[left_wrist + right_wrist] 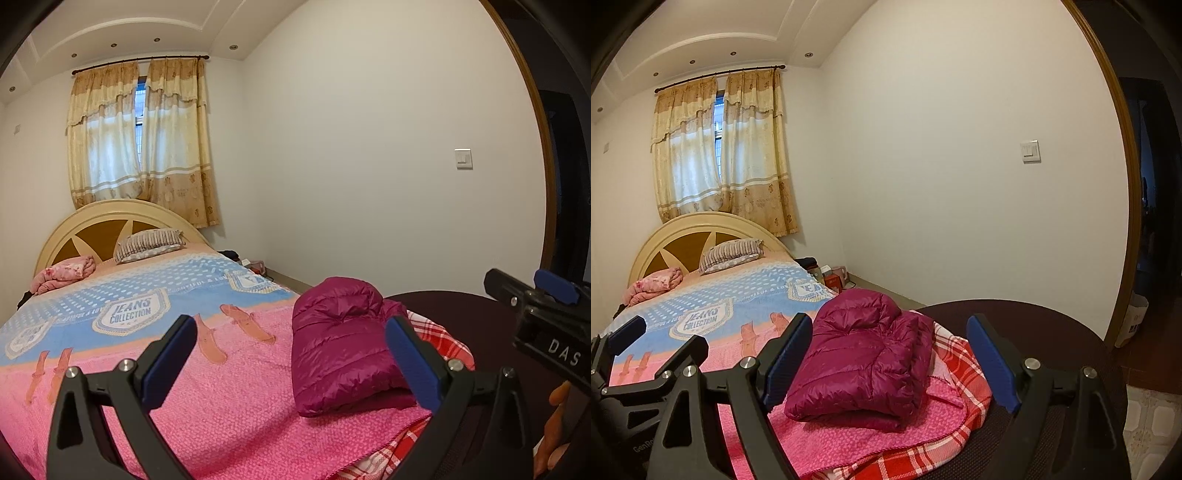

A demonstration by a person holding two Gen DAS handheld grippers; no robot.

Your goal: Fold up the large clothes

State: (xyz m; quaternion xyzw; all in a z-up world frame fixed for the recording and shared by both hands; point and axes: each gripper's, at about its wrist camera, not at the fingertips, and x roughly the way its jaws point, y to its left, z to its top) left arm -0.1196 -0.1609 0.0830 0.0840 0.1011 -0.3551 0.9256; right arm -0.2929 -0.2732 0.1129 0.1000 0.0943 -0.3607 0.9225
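— Lying folded into a thick bundle on the pink blanket [207,387], the magenta puffer jacket [343,343] sits at the foot corner of the bed [713,314], well away from the headboard [110,218]. Where do the two tools stand?

— Both hang above the foot of the bed, clear of the jacket. The left gripper [291,362] has its jaws spread wide with nothing between them; the jacket lies beyond them, toward its right-hand finger. The right gripper [890,360] also has its jaws wide apart and empty, and in its view the jacket shows in the gap, untouched.

— What lies under the jacket?

— The pink blanket, and beneath that a red-and-white checked cloth [964,373] that spills over the bed's foot corner beside the jacket. A dark rounded footboard [1015,317] curves just past it.

— And nearer the headboard?

— A blue panel of the bedcover printed "JEANS COLLECTION" [129,312] fills the middle of the bed. A striped pillow [147,245] leans against the headboard, and a bunched pink floral cloth [62,277] lies beside it. Cream curtains [140,140] hang above the headboard.

— Anyone in view?

— Only fingers of a hand [554,424] at the edge of the left view, below the right gripper's body.
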